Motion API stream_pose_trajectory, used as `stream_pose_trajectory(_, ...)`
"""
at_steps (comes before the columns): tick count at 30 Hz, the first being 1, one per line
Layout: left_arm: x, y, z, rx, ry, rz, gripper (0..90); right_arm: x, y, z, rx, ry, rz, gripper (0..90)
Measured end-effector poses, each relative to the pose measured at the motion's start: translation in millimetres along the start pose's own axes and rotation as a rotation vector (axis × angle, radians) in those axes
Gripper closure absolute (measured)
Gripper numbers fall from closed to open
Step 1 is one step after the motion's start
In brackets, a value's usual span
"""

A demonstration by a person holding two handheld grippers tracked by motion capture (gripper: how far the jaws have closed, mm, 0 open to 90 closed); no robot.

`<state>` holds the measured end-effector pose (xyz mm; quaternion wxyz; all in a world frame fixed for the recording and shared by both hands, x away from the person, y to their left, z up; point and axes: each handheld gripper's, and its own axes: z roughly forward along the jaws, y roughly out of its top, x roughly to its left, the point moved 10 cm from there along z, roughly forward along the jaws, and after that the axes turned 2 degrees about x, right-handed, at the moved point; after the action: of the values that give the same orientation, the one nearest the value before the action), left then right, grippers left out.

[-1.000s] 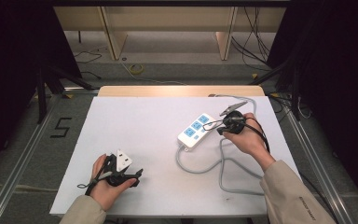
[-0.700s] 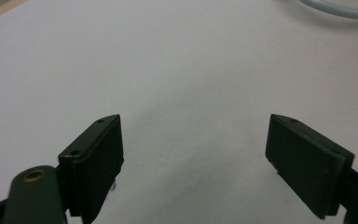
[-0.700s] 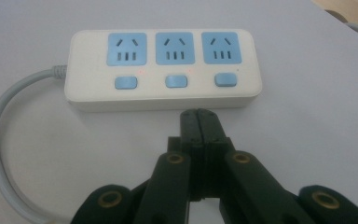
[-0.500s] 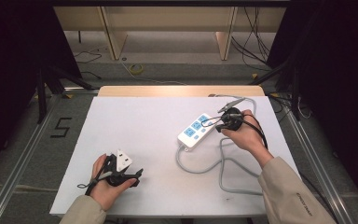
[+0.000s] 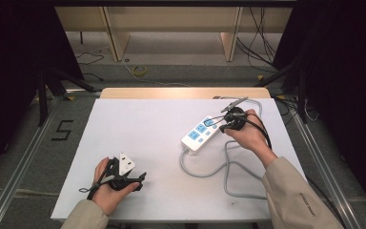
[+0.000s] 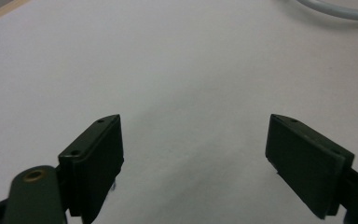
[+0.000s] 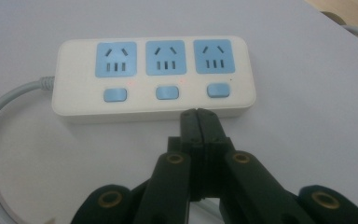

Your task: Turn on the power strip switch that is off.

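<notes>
Landmark: the power strip [image 7: 153, 77] lies on the white tabletop [image 5: 138, 138], its grey cord [image 5: 219, 169] looping toward the person.
Change: almost none since a second ago; both hands sit where they were.
Right gripper [image 7: 198, 116]: fingers clenched on nothing, tips at the strip's near edge, below the buttons.
Left gripper [image 6: 193, 154]: fingers released, well apart from the strip.
Meaning: probably poised to press a switch [image 7: 167, 93].

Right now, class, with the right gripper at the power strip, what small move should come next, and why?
Probably ease the right gripper forward and down onto a blue switch. Its jaws are shut with nothing between them, their tip right at the near edge of the power strip, roughly level with that middle switch, so a short push looks likeliest. The left gripper rests open, far off.
</notes>
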<state>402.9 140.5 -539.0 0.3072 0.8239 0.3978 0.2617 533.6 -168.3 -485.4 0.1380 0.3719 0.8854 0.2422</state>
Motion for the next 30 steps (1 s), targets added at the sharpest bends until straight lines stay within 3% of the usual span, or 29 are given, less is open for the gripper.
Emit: stream_pose_trajectory(30, -0.2, 0.1, 0.3, 0.001, 0.0, 0.001, 18.9, -16.3, 8.0, 15.1, 0.036, -0.011, 0.035, 90.0)
